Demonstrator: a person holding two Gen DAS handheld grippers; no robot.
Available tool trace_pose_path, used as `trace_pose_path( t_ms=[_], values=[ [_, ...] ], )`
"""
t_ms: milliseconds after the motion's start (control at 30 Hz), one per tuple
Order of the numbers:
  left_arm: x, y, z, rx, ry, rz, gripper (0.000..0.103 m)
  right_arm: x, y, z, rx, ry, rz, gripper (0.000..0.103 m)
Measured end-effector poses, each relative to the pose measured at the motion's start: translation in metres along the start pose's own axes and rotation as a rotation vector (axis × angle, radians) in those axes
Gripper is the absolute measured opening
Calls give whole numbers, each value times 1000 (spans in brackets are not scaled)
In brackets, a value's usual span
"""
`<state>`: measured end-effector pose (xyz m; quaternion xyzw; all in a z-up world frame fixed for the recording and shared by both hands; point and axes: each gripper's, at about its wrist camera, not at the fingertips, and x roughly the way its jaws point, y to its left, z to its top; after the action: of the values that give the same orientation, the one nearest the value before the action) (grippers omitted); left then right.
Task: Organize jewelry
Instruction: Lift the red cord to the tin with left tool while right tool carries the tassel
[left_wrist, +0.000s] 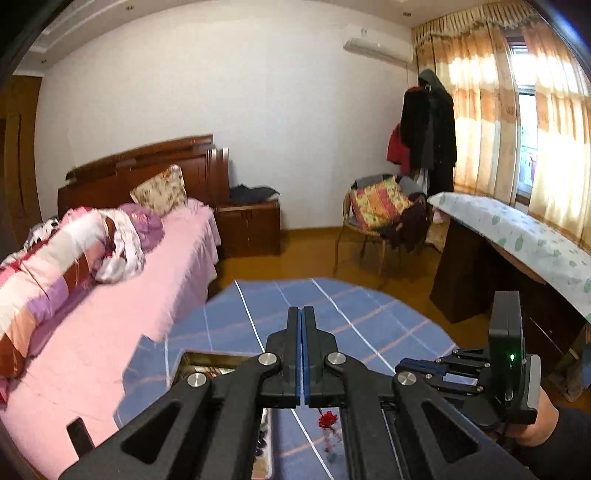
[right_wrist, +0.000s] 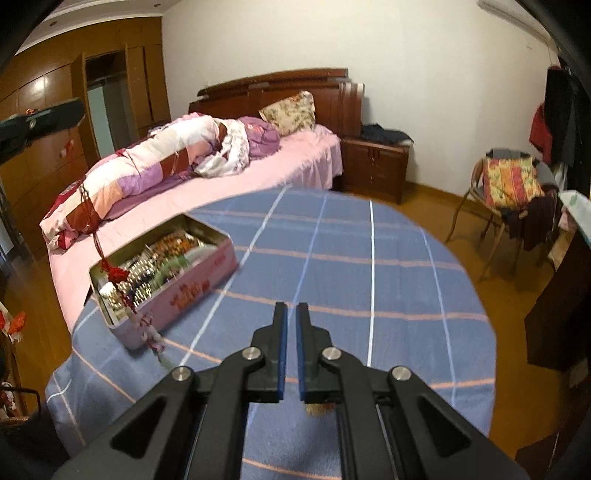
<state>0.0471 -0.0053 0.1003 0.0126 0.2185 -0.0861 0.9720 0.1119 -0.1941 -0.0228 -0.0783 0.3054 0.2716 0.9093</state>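
Observation:
A pink tin box (right_wrist: 177, 291) full of jewelry stands open on the blue checked tablecloth (right_wrist: 332, 258), at its left side. A red knot pendant with a cord and pale beads (right_wrist: 118, 275) hangs in the air over the box's near end. Its cord runs up toward my left gripper (right_wrist: 40, 120), seen at upper left in the right wrist view. In the left wrist view my left gripper (left_wrist: 301, 314) is shut on the cord, and the red knot (left_wrist: 328, 419) dangles below the fingers. My right gripper (right_wrist: 291, 308) is nearly shut with a narrow gap, empty, above the table.
A bed with pink sheet (right_wrist: 221, 184) and rolled quilt sits behind the table. A chair with cushion (right_wrist: 509, 184), a nightstand (right_wrist: 373, 166) and a covered desk (left_wrist: 517, 236) stand around. A small yellowish item (right_wrist: 319, 410) lies under my right gripper.

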Motion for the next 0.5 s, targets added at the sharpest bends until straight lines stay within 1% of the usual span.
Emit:
trace_pose_path(
  t_ms=[167,333,500],
  values=[
    [-15,10,25,27,-63,35,0,-5,11,21,-40,-39,5,6],
    [-29,23,48,53,-124,82,0,-8,32,47,-99,-82,26,6],
    [-34,42,65,55,-144,142,0,-3,51,69,-145,-108,60,6]
  ],
)
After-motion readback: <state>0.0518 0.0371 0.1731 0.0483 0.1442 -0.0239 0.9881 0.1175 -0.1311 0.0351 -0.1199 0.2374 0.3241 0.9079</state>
